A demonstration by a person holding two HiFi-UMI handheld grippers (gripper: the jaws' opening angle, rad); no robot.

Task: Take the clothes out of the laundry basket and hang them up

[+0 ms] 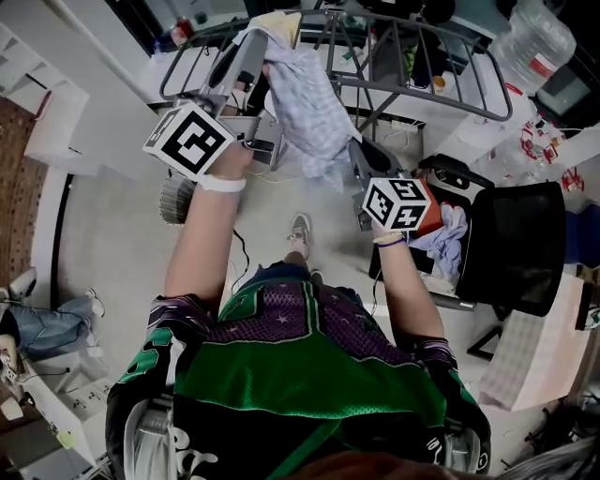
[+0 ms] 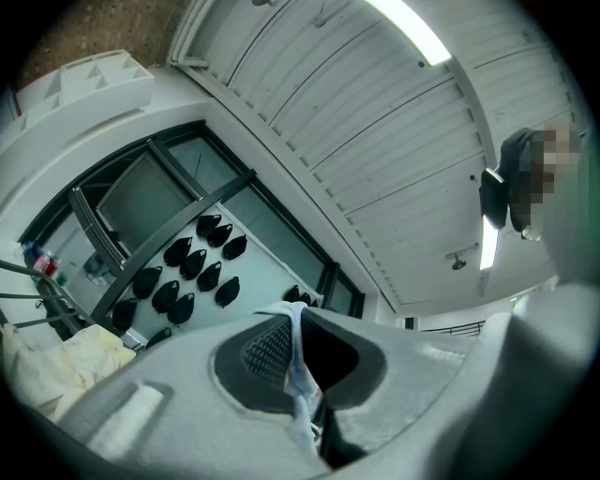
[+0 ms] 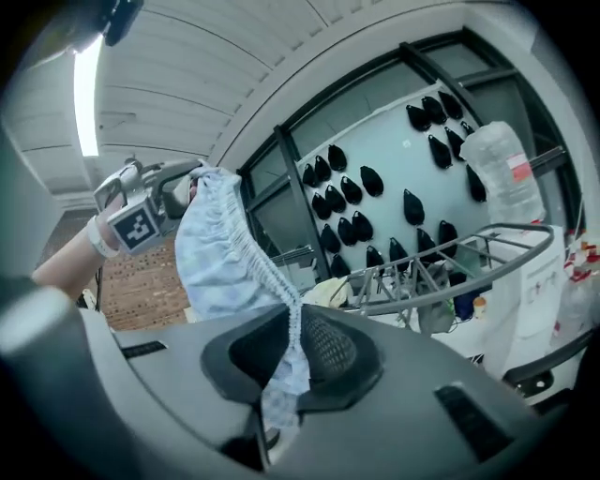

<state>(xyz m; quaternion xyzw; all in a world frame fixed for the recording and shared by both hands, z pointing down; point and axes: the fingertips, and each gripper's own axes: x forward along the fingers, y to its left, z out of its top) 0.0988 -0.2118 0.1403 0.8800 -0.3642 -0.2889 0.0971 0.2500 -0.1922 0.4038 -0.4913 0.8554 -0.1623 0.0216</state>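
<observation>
A grey metal drying rack [image 1: 441,66] is recorded at 12 o'clock in the head view, spanning most of the upper frame. A dark laundry basket [image 1: 514,246] is noted on the floor at 3 o'clock, with pale crumpled clothes [image 1: 452,232] visible along its left side.

The pale blue checked garment [image 1: 305,103] is found outside the basket. It is held up in front of the rack, at 12 o'clock from the person's body, and is stretched between the two grippers, the upper end toward 11 o'clock and the lower end toward 1 o'clock. Whether it touches the rack cannot be determined.

A large clear water bottle [image 1: 536,39] is observed at 2 o'clock, beyond the rack's right end. A cream cloth [image 1: 279,22] is seen draped on the rack at 12 o'clock, just above the garment's top.

The left gripper [image 1: 253,52] [image 2: 300,337] is raised at 11 o'clock and angled toward the rack. In the left gripper view its jaws are seen closed tight, with a thin fold of the garment pinched between the ribbed pads.

The right gripper [image 1: 359,155] [image 3: 295,337] is held lower, at 1 o'clock. In the right gripper view its jaws are seen clamped on the garment's gathered elastic edge, from which the fabric runs up toward 11 o'clock to the left gripper.
</observation>
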